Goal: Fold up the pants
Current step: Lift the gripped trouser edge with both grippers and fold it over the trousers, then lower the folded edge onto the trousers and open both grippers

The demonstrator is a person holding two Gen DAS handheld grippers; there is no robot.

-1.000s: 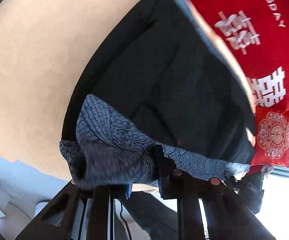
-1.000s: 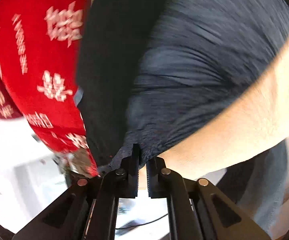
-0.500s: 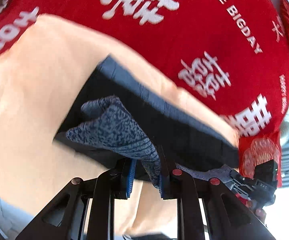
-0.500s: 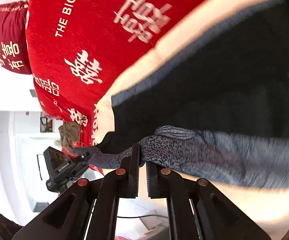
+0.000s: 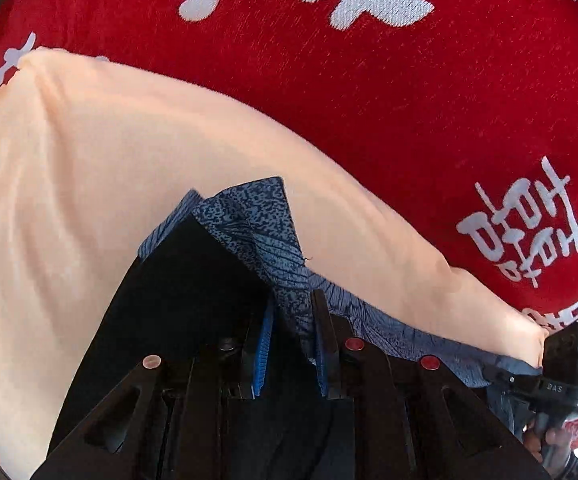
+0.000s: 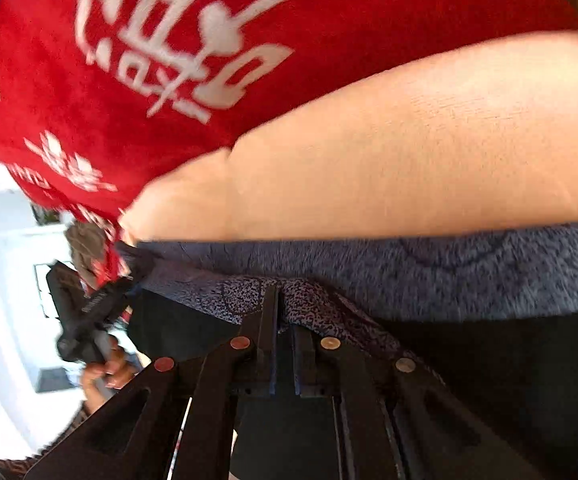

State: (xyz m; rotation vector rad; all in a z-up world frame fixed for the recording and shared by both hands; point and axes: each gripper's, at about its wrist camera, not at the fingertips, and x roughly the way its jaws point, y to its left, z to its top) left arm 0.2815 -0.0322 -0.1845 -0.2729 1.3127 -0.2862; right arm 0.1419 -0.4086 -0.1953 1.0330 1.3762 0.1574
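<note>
2 corners of the pants (image 5: pixel 257 224), 1 clamped in my left gripper (image 5: pixel 289 320), 1 in my right gripper (image 6: pixel 285 308), hang low over the peach sheet (image 5: pixel 89 168). I'd keep the edge taut and lay both corners down level together.

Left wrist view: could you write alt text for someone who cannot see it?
The left gripper pinches a bunched fold of speckled blue-grey pants above a peach sheet. A red blanket with white lettering fills the background. At the right edge, the right gripper holds the same pants.
</note>
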